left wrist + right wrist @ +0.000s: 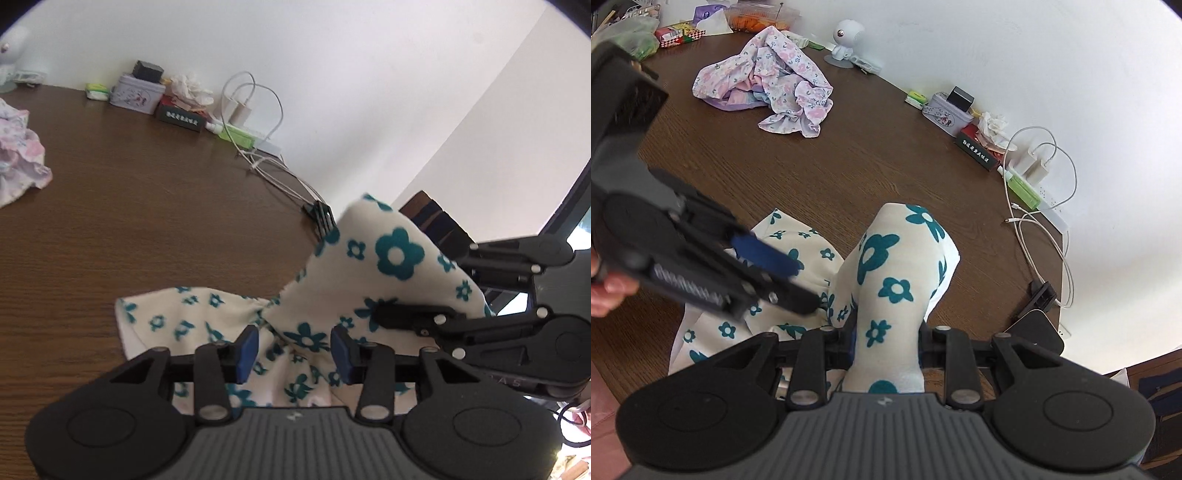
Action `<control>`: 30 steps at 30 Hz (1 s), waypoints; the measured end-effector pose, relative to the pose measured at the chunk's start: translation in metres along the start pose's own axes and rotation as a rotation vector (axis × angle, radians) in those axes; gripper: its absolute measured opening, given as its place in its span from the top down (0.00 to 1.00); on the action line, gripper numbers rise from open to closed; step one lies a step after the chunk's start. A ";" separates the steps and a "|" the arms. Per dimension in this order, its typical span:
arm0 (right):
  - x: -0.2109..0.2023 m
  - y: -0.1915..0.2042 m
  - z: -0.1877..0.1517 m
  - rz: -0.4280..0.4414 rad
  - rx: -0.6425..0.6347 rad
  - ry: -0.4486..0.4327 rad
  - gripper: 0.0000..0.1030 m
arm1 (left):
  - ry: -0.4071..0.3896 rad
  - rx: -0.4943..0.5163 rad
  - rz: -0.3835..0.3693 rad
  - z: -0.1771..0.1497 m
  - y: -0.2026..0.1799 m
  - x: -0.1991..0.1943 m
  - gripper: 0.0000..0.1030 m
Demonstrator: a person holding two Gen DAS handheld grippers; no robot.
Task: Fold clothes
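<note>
A white garment with teal flowers (890, 288) lies partly on the brown table (849, 158). One bunched part of it is lifted off the wood. My right gripper (886, 347) is shut on that bunch, which stands up thick between its fingers. In the left wrist view the raised fold (399, 254) hangs from the right gripper at the right. My left gripper (295, 350) is open just above the crumpled part still on the table. Its blue pads (247, 350) stand apart and do not press the cloth. Seen from the right wrist, the left gripper (786, 280) comes in from the left, held by a hand (605, 295).
A crumpled pile of pink floral clothes (768, 85) lies at the far side of the table. Along the wall stand a tin box (136, 92), small boxes, chargers and white cables (1034, 229). A black clamp (319, 218) sits at the table's edge, and a small white round device (846, 40) by the wall.
</note>
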State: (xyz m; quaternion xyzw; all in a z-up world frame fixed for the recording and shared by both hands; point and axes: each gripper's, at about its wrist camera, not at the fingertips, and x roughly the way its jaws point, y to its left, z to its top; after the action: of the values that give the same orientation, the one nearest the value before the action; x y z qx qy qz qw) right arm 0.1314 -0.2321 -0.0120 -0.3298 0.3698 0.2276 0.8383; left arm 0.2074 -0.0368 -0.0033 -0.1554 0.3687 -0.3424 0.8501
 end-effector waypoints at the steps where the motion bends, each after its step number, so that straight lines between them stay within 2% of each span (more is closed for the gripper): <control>1: 0.000 0.000 0.000 -0.001 0.002 0.000 0.75 | -0.006 0.013 0.041 0.005 0.006 -0.004 0.54; 3: 0.001 0.001 0.001 -0.003 0.006 0.001 0.75 | -0.009 0.035 0.113 0.015 0.017 -0.011 0.52; 5: 0.002 0.001 0.001 -0.007 0.007 0.002 0.75 | 0.032 0.031 0.137 0.022 0.027 -0.010 0.51; 11: 0.003 0.001 0.000 -0.008 0.020 0.003 0.75 | 0.135 0.014 0.053 0.007 0.033 -0.003 0.47; 13: 0.003 -0.001 0.000 -0.006 0.030 0.001 0.75 | 0.138 0.035 0.077 0.001 0.028 0.002 0.51; 15: 0.002 -0.001 -0.002 -0.004 0.041 -0.005 0.75 | 0.147 0.058 0.101 -0.004 0.024 0.009 0.74; 18: 0.000 -0.003 -0.005 -0.006 0.060 -0.019 0.75 | 0.150 0.080 0.072 -0.007 0.016 0.009 0.94; 22: -0.003 -0.005 -0.008 -0.015 0.071 -0.030 0.75 | 0.127 0.150 0.014 -0.014 -0.006 -0.007 0.97; 25: -0.003 -0.001 -0.009 -0.027 0.054 -0.035 0.75 | 0.140 0.195 0.026 -0.027 -0.019 -0.009 0.97; 28: -0.003 0.007 -0.010 -0.045 0.028 -0.042 0.75 | 0.182 0.163 0.069 -0.040 -0.012 0.003 0.97; 30: -0.003 0.010 -0.010 -0.054 0.015 -0.046 0.75 | 0.175 0.124 0.067 -0.042 -0.007 0.002 0.96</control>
State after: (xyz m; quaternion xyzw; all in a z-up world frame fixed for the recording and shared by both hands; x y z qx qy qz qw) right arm 0.1183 -0.2330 -0.0188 -0.3281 0.3430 0.2097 0.8548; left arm 0.1744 -0.0434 -0.0292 -0.0596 0.4248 -0.3484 0.8334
